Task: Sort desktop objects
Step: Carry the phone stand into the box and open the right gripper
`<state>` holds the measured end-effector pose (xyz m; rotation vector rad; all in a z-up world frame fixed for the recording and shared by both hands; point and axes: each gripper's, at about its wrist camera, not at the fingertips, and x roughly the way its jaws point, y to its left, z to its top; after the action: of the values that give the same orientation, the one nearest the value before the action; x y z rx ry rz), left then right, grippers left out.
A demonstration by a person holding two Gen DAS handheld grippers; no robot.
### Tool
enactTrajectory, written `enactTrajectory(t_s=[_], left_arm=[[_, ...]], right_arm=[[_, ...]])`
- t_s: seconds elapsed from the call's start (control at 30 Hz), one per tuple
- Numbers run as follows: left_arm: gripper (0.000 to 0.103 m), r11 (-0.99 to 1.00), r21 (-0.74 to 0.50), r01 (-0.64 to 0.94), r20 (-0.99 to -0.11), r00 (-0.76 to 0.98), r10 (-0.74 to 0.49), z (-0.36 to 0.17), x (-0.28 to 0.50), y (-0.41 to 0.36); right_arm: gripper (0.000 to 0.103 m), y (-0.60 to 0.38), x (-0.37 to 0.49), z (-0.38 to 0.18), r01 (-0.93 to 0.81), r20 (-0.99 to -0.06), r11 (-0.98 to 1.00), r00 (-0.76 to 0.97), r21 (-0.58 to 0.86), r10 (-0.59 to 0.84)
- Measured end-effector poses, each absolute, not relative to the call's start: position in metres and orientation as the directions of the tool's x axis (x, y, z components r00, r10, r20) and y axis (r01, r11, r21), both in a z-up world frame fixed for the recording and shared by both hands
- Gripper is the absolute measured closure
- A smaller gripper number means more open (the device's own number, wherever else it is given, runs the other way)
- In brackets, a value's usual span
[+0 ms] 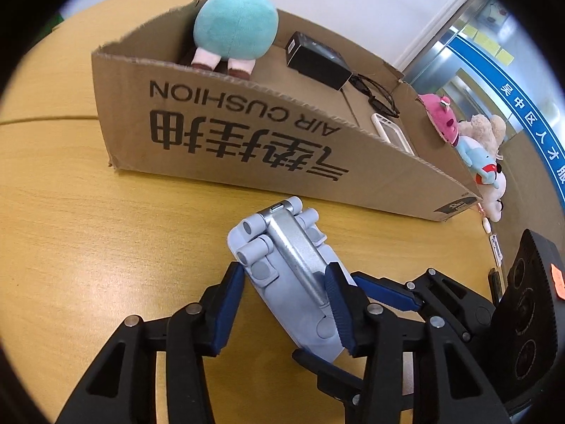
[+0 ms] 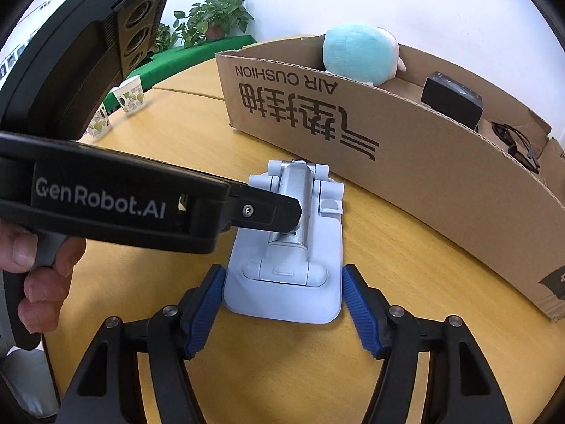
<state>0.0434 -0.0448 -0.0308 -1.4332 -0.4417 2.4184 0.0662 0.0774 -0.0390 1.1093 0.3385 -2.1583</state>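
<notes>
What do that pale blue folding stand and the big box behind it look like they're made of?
Folding stand: apparently matte pale-blue plastic with moulded hinge knuckles; its centre arm has a brushed silvery sheen, probably metal. Box: brown corrugated cardboard, with ragged torn edges and printed lettering.

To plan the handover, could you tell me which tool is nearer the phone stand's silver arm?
Left. The left tool straddles the silver arm mid-stand; the right tool brackets the phone stand's base end, short of it.

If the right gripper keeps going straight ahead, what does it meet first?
The right gripper would meet the pale blue folding phone stand lying between its open jaws; past that stands the brown cardboard box. Depth is uncertain.
</notes>
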Motion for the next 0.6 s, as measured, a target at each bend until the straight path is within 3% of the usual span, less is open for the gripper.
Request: enactTrajectory(t_s=[0.6], left_arm=[[0.056,-0.914,-0.329,-0.237,-0.628,-0.669,0.399,0.093,0.039,-0.024]], right_arm=[[0.038,0.087,0.071,0.066,0.64,-0.614,-0.769,-0.609,-0.005,-0.502]])
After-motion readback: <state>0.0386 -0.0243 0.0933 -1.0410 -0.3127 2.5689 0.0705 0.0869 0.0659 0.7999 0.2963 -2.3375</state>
